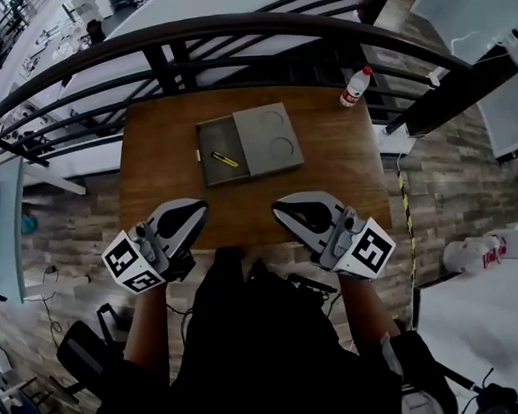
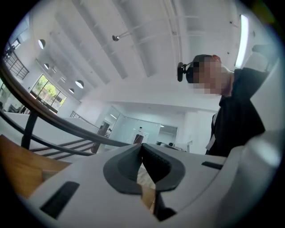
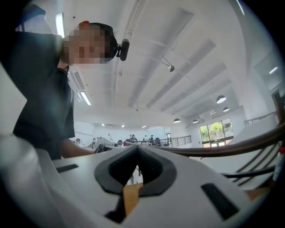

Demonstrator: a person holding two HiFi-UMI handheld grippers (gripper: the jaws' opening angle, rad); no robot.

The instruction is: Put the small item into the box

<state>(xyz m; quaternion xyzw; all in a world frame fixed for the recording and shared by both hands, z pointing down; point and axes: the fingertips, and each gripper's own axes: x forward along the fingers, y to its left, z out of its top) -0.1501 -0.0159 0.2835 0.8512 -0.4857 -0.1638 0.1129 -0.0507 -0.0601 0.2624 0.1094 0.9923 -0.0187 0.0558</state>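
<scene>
While clear of the box (image 1: pixel 249 144), jaws together.

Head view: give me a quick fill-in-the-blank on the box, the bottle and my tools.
The yellow item lies ___ the grey box.
The left tool and the right tool are both ___, holding nothing.
The bottle on the table has a ___ cap.
Missing words: inside; shut; red.
</scene>
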